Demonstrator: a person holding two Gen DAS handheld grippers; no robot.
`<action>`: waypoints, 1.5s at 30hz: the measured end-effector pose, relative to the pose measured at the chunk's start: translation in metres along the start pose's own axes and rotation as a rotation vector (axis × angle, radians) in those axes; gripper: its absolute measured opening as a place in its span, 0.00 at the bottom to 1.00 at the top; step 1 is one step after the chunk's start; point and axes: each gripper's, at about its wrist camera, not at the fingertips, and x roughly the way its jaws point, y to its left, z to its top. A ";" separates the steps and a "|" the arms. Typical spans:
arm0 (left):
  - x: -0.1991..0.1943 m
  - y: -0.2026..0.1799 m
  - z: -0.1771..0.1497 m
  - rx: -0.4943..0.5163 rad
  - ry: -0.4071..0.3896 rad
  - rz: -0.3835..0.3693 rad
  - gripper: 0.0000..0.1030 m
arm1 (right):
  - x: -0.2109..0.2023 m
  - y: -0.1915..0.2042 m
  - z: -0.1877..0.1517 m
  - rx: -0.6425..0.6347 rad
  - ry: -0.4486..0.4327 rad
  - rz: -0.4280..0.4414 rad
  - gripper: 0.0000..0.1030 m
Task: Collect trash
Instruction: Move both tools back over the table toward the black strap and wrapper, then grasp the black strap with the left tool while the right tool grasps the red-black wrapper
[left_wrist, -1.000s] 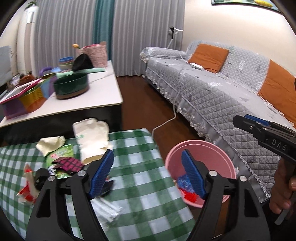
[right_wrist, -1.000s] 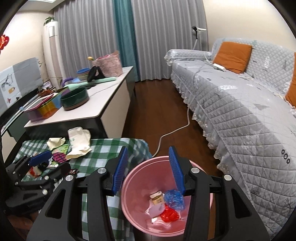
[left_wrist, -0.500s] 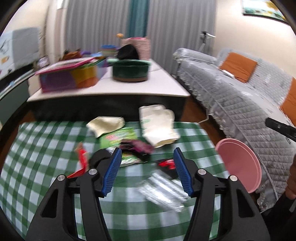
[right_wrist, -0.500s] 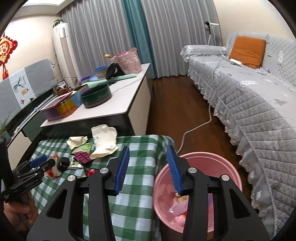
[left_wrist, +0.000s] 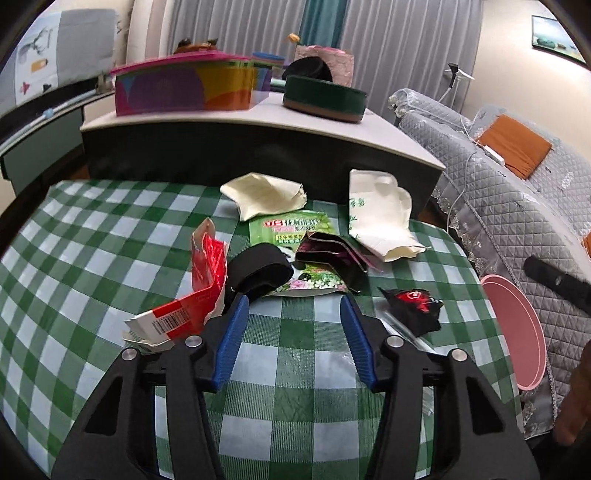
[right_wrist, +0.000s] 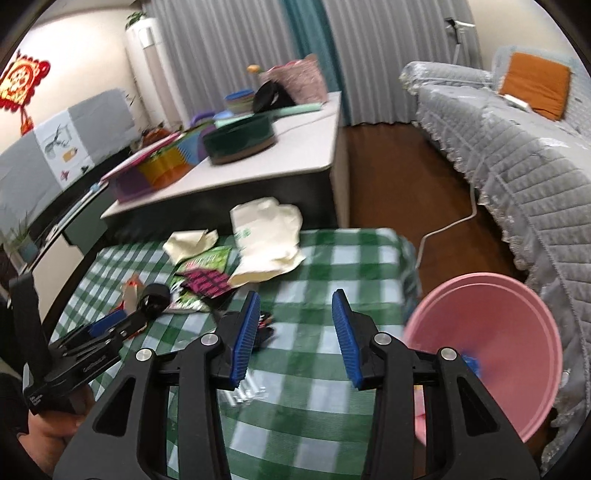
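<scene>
Trash lies on the green checked table (left_wrist: 92, 258): a torn red-and-white carton (left_wrist: 184, 314), a black roll (left_wrist: 260, 269), a green wrapper (left_wrist: 291, 230), a dark plaid packet (left_wrist: 332, 254), two cream bags (left_wrist: 266, 194) and a black-and-red wrapper (left_wrist: 413, 304). My left gripper (left_wrist: 293, 301) hovers just short of the black roll, its jaws closing with nothing between them. In the right wrist view the left gripper (right_wrist: 125, 319) sits beside that roll (right_wrist: 155, 295). My right gripper (right_wrist: 295, 293) is open and empty over the cloth. The pink bin (right_wrist: 491, 332) stands to its right, holding some scraps.
Behind the table is a white counter (left_wrist: 258, 114) with a colourful box (left_wrist: 184, 88) and a green bowl (left_wrist: 325, 98). A grey quilted sofa (right_wrist: 524, 155) with orange cushions runs along the right. A white cable (right_wrist: 450, 225) crosses the wooden floor.
My left gripper swung left from the bin to the trash pile, sank lower and its jaws narrowed. My right gripper moved left from above the bin to over the table.
</scene>
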 end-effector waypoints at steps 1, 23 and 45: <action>0.003 0.001 0.000 -0.009 0.006 -0.001 0.49 | 0.004 0.004 -0.001 -0.008 0.007 0.004 0.41; 0.043 0.032 0.019 -0.121 0.029 0.037 0.65 | 0.084 0.030 -0.021 -0.095 0.173 0.019 0.56; 0.038 0.023 0.023 -0.072 0.007 0.028 0.18 | 0.079 0.028 -0.019 -0.098 0.168 0.043 0.09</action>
